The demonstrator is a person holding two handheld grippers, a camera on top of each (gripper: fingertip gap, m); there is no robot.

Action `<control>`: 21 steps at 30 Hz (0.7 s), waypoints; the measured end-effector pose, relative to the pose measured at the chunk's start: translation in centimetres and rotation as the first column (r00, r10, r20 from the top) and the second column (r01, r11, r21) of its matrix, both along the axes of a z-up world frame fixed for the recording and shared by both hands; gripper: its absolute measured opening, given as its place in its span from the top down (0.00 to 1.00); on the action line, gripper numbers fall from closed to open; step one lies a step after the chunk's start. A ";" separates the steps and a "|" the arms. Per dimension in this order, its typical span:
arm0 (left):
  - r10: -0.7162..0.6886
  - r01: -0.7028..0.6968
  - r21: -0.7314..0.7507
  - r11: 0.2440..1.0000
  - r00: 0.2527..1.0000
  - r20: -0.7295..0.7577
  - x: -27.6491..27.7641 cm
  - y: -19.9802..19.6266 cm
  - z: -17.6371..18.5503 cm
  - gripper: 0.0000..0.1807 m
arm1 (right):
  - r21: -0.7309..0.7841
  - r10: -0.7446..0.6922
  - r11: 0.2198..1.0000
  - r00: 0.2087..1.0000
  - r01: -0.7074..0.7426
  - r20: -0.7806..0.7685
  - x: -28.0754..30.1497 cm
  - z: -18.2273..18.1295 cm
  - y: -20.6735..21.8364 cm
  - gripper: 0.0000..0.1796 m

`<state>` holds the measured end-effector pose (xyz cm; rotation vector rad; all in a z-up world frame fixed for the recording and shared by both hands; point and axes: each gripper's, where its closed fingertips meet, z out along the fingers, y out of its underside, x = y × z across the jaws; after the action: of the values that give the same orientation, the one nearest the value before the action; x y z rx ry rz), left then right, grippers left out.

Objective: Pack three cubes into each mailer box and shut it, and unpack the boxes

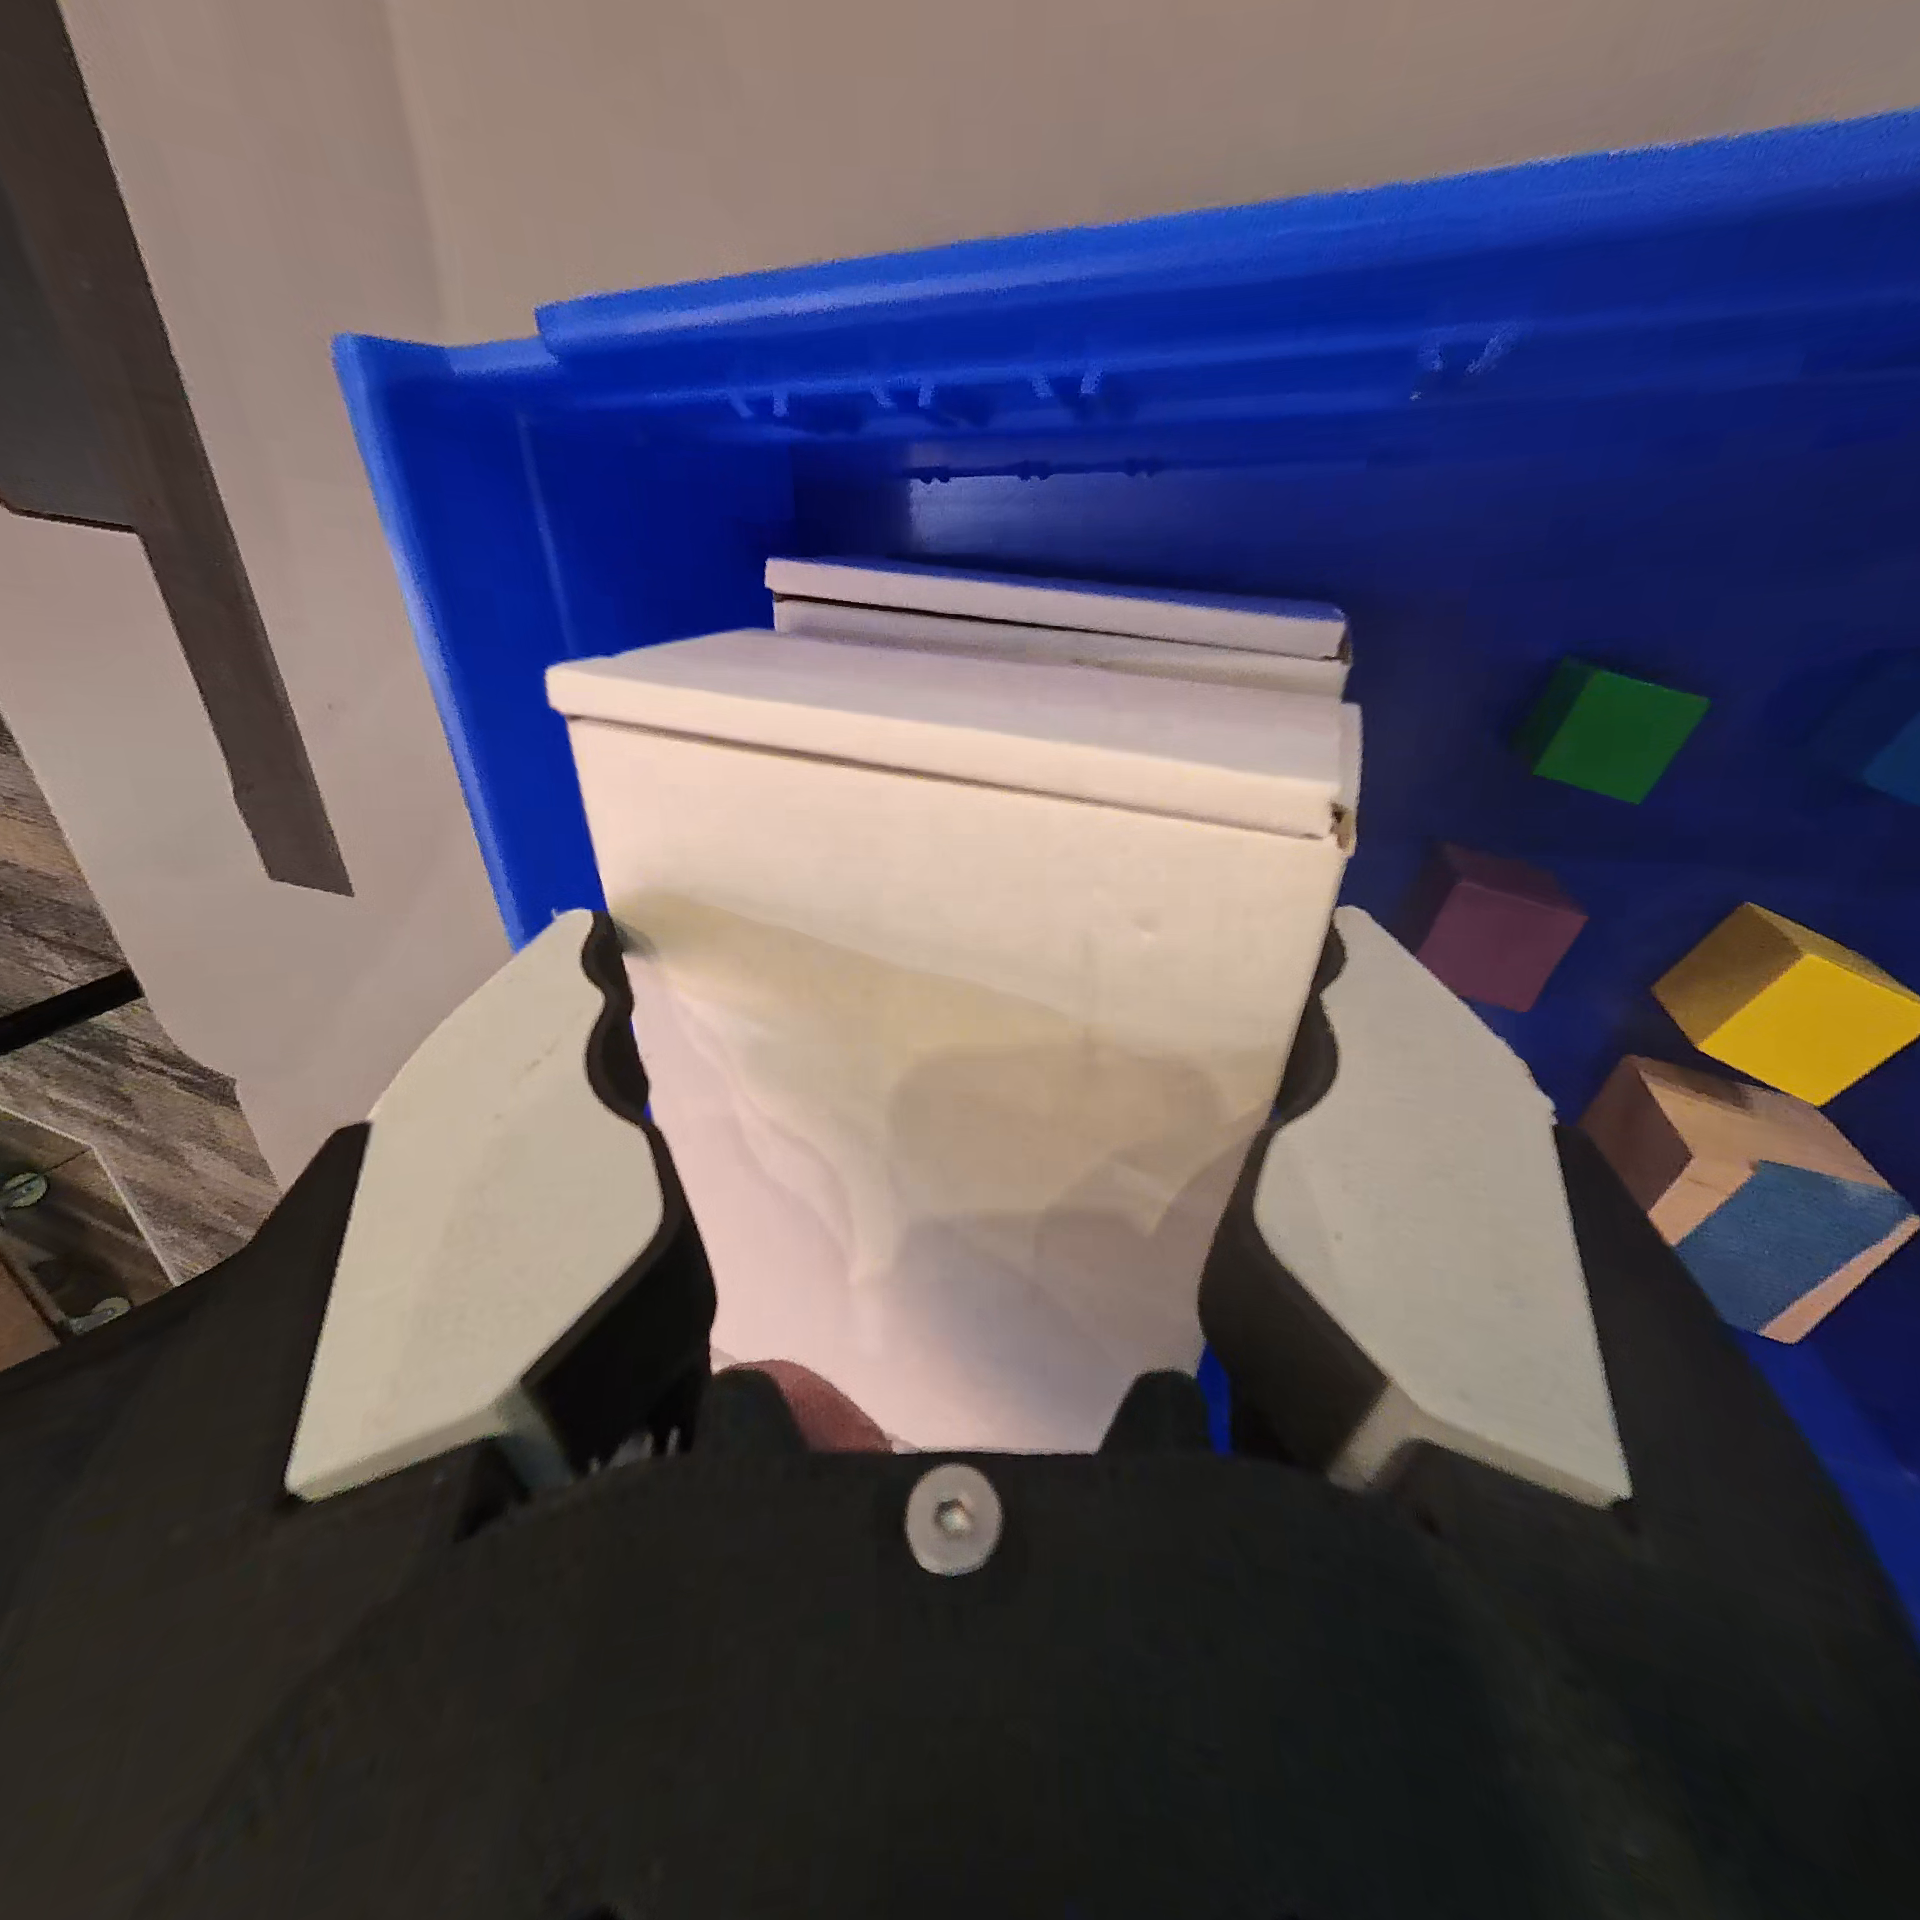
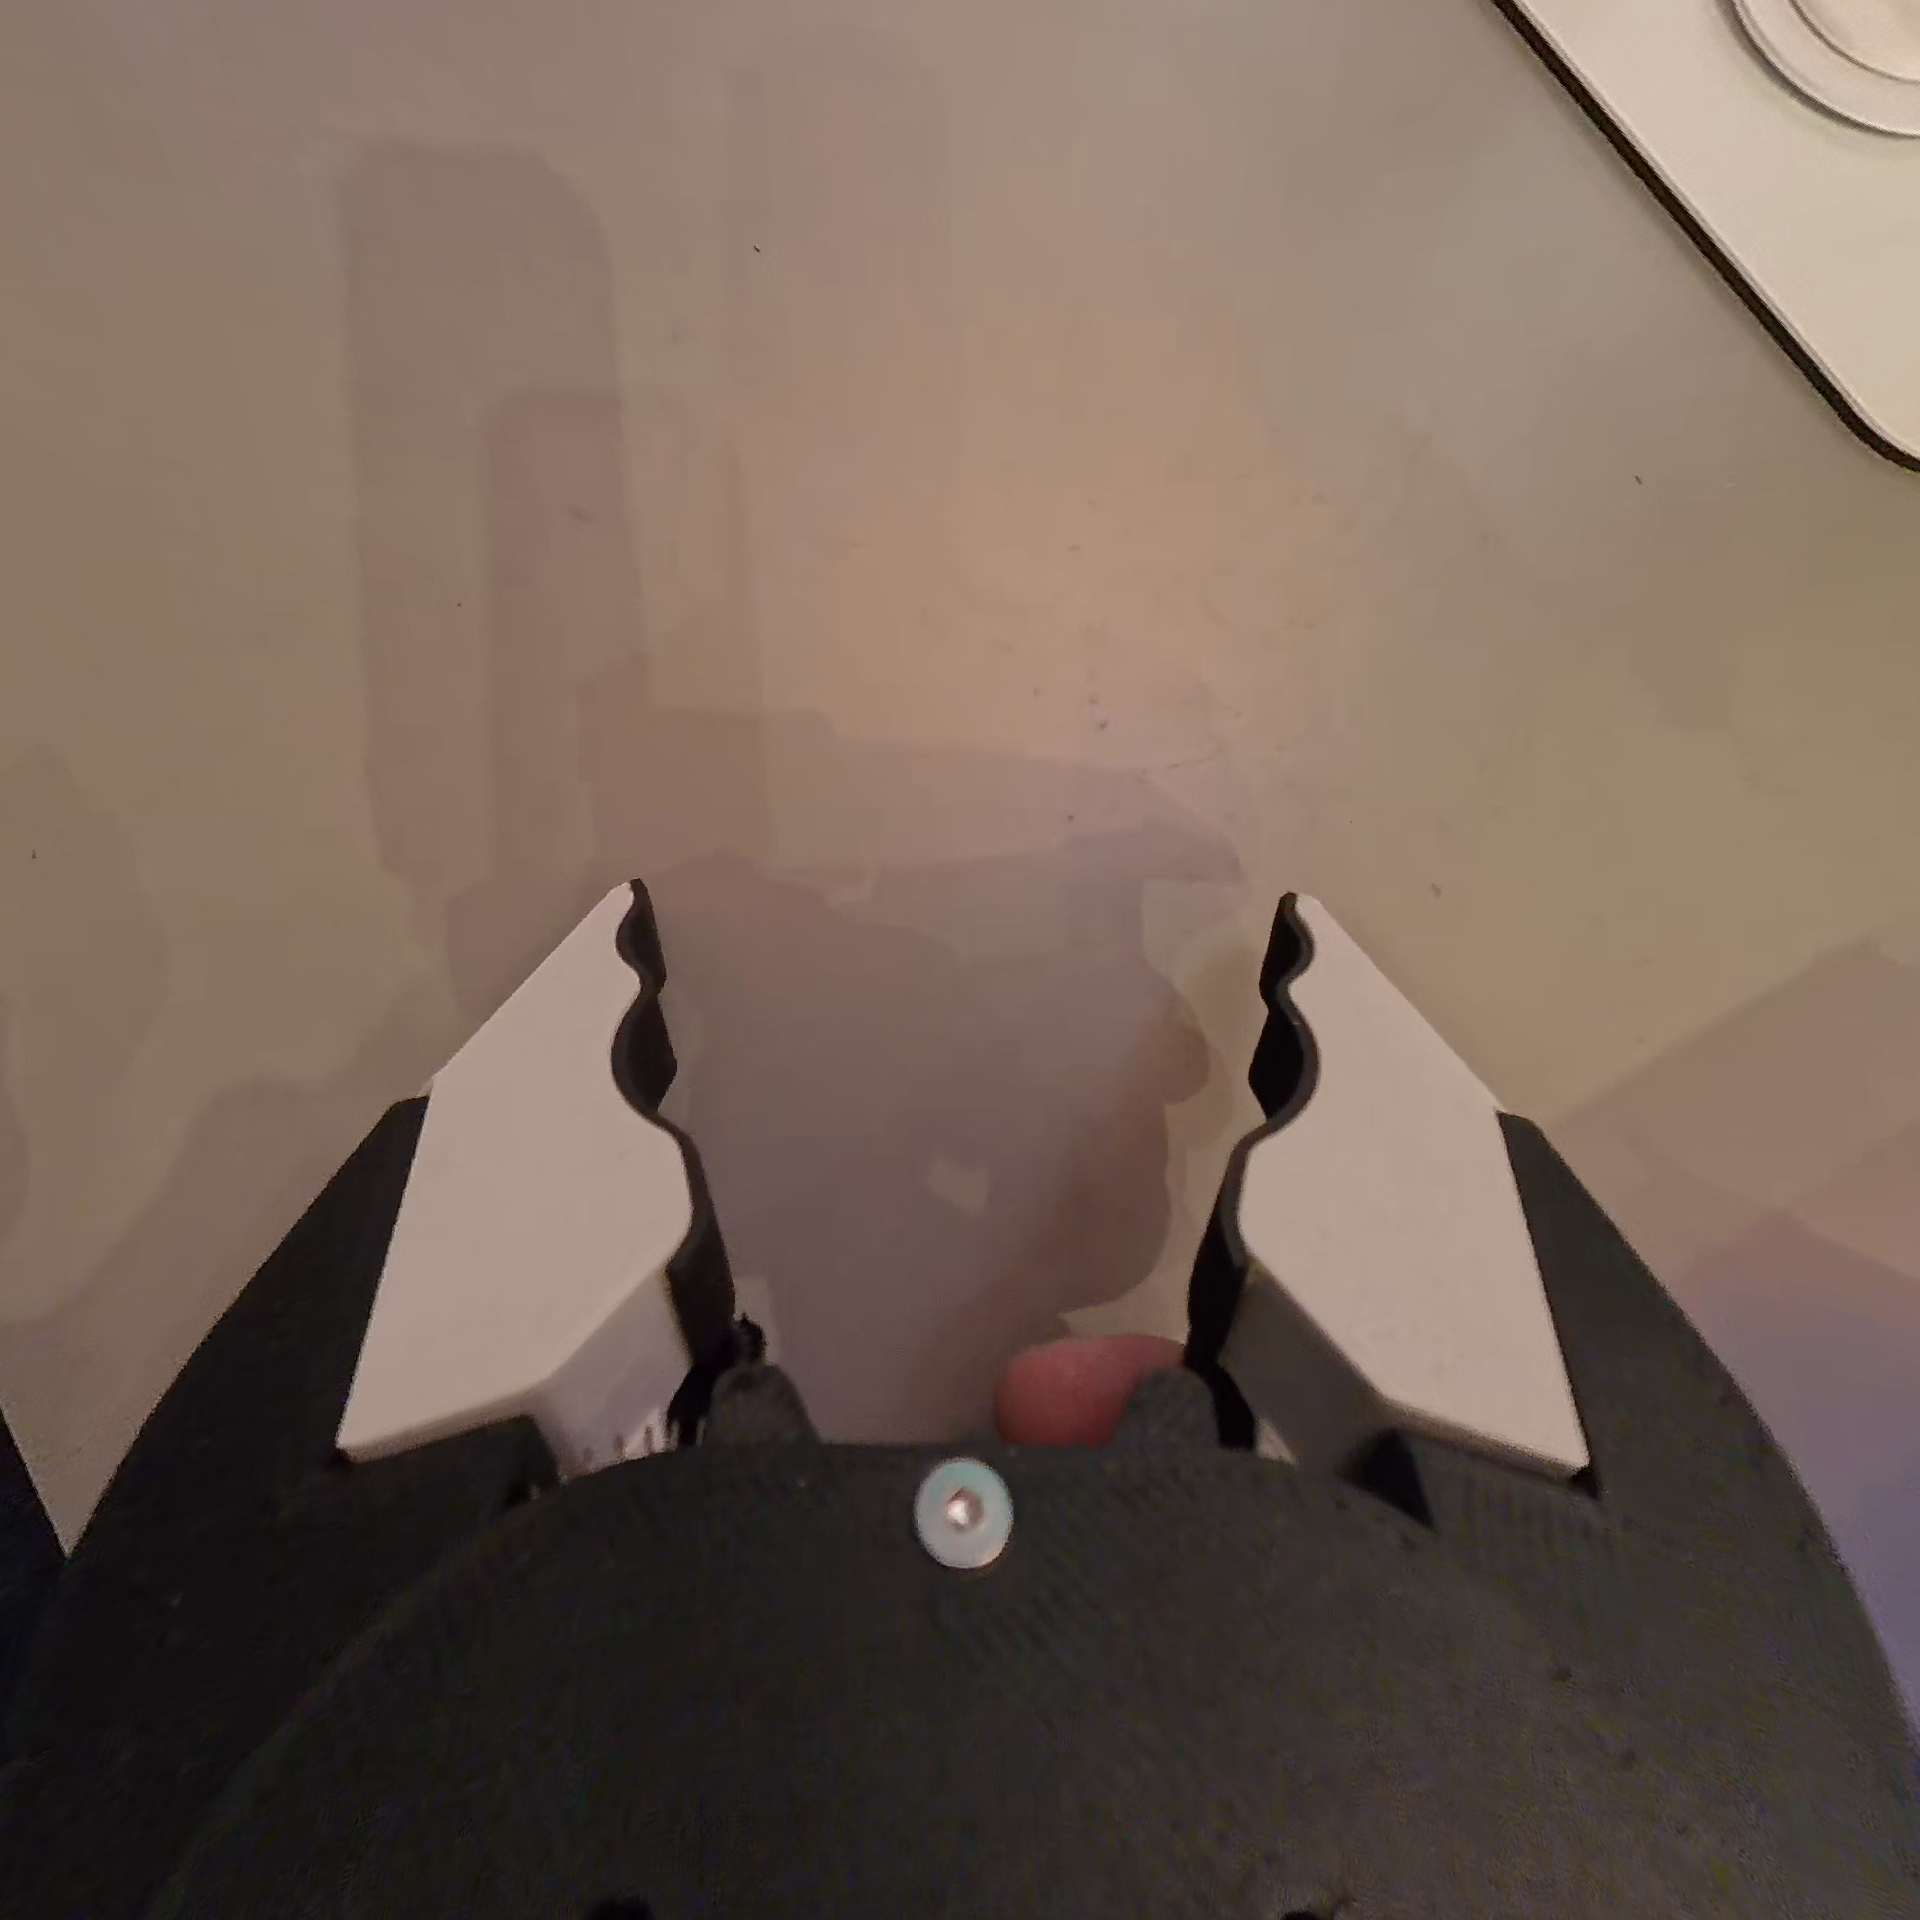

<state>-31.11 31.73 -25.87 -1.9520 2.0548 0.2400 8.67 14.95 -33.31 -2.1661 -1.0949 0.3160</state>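
While wedged between left fingers [image 1: 488,1195], mailer box [image 1: 966,935] touches both.

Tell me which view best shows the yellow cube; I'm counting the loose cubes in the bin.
The left wrist view: the yellow cube lies in the blue bin, right of the white mailer box held by the left gripper. The right wrist view shows none of it, only the open right gripper over bare tabletop.

Home-like room; wood-look floor [image 1: 73,1060]; plain tabletop [image 2: 935,416]
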 end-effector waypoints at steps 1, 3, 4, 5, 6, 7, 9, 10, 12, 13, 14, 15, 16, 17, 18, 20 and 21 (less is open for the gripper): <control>0.001 -0.001 0.008 1.000 1.000 0.011 0.1 0.0 0.3 0.34 | 0.001 0.001 1.000 1.000 -0.001 0.001 0.0 0.0 0.0 0.37; 0.008 -0.009 0.017 1.000 1.000 0.028 0.2 -0.1 0.9 0.34 | 0.003 0.003 1.000 1.000 -0.003 0.003 0.0 0.0 -0.1 0.37; 0.010 -0.011 0.025 1.000 0.999 0.033 0.2 -0.2 1.3 0.34 | 0.004 0.004 1.000 1.000 -0.004 0.005 0.0 0.1 -0.1 0.37; 0.011 -0.013 0.035 0.999 0.999 0.040 0.2 -0.2 1.8 0.34 | 0.006 0.006 1.000 1.000 -0.006 0.007 0.0 0.1 -0.1 0.37; 0.015 -0.017 0.042 0.999 0.999 0.048 0.3 -0.2 2.3 0.34 | 0.008 0.009 1.000 1.000 -0.009 0.007 -0.1 0.1 -0.1 0.37; 0.020 -0.022 0.052 0.998 0.999 0.051 0.3 -0.3 2.9 0.34 | 0.011 0.010 1.000 1.000 -0.011 0.008 -0.1 0.2 -0.1 0.37; 0.016 -0.020 0.080 0.997 0.998 0.055 0.6 -0.4 4.3 0.38 | 0.019 0.014 1.000 1.000 -0.014 0.010 -0.2 0.4 -0.1 0.37; 0.000 -0.009 0.110 0.994 0.997 0.080 1.0 -0.4 5.4 0.66 | 0.023 0.016 1.000 1.000 -0.016 0.009 -0.2 0.4 -0.1 0.37; -0.013 -0.007 0.136 0.991 0.989 0.148 1.9 -0.4 7.1 0.83 | 0.027 0.020 0.999 1.000 -0.020 0.006 -0.3 0.6 -0.1 0.37; 0.000 -0.017 0.118 0.993 0.989 0.146 1.9 -0.5 7.2 0.83 | 0.030 0.022 0.999 1.000 -0.022 0.005 -0.3 0.7 -0.2 0.37; 0.010 -0.022 0.119 0.993 0.994 0.105 1.5 -0.3 6.7 0.79 | 0.034 0.024 0.999 1.000 -0.024 0.006 -0.4 0.7 -0.2 0.37; 0.014 -0.021 0.111 0.994 0.998 0.065 1.2 -0.2 5.9 0.75 | 0.039 0.026 0.999 1.000 -0.026 0.006 -0.4 0.9 -0.2 0.37; 0.018 -0.022 0.100 0.995 0.999 0.040 1.1 -0.2 5.1 0.72 | 0.043 0.027 0.999 1.000 -0.027 0.007 -0.4 1.0 -0.2 0.37; 0.016 -0.019 0.107 0.994 0.999 0.029 1.0 0.1 4.6 0.68 | 0.046 0.026 0.999 1.000 -0.026 0.007 -0.4 1.0 -0.3 0.37; 0.028 -0.031 0.112 0.993 0.999 0.029 1.1 0.5 4.4 0.58 | 0.048 0.025 0.999 1.000 -0.025 0.008 -0.3 1.1 -0.3 0.37; 0.056 -0.061 0.073 0.995 0.996 0.063 1.2 0.9 4.4 0.51 | 0.050 0.021 0.999 1.000 -0.022 0.008 -0.2 1.1 -0.4 0.37; 0.056 -0.058 0.043 0.997 0.996 0.065 1.2 0.9 4.2 0.49 | 0.050 0.020 0.999 1.000 -0.020 0.008 -0.1 1.1 -0.4 0.37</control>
<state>-29.88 32.61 -21.64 -1.9673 1.9393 0.2316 8.55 14.54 -32.21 -2.1154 -1.1175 0.2869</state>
